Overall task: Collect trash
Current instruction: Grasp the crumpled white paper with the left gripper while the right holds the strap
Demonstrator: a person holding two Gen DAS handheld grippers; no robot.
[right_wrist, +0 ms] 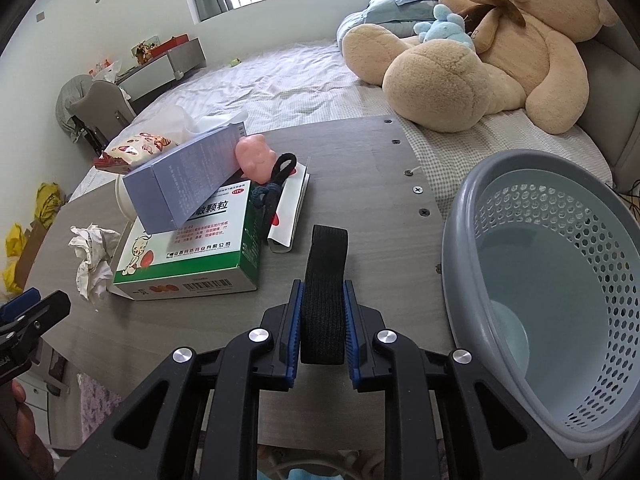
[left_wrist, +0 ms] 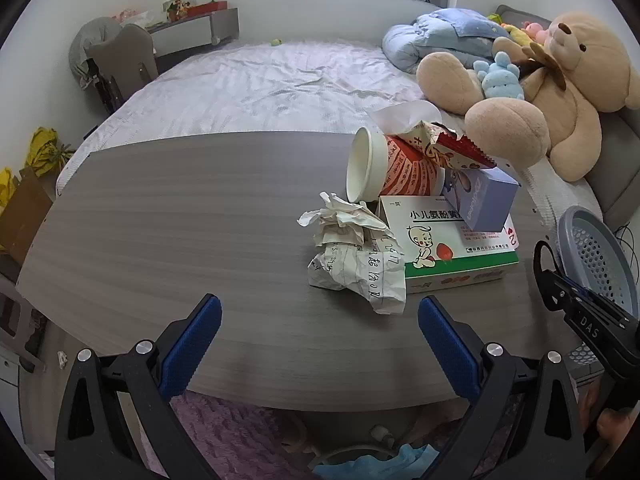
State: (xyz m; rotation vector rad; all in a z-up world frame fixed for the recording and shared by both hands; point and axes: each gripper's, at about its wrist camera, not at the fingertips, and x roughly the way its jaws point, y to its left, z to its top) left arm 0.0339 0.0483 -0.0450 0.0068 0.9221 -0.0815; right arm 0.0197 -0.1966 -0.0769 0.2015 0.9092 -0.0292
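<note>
A trash pile sits on the grey table [left_wrist: 180, 220]: crumpled paper [left_wrist: 356, 256], a tipped paper cup [left_wrist: 380, 168], a green-and-white medicine box [left_wrist: 452, 248], a lilac box [left_wrist: 484, 196] and a red snack wrapper [left_wrist: 460, 148]. My left gripper [left_wrist: 320, 340] is open and empty, just in front of the crumpled paper. My right gripper [right_wrist: 322, 320] is shut on a black elastic band [right_wrist: 324, 280] above the table, left of the grey basket [right_wrist: 560, 280]. The pile also shows in the right wrist view, with the medicine box [right_wrist: 192, 252], lilac box [right_wrist: 188, 180] and a pink toy [right_wrist: 256, 160].
A bed [left_wrist: 260, 84] lies behind the table with a large teddy bear [right_wrist: 500, 52], a small blue plush [left_wrist: 500, 80] and a blue pillow [left_wrist: 440, 36]. A chair [left_wrist: 116, 64] stands at the far left. A black strap [right_wrist: 276, 188] lies on a white card [right_wrist: 292, 208].
</note>
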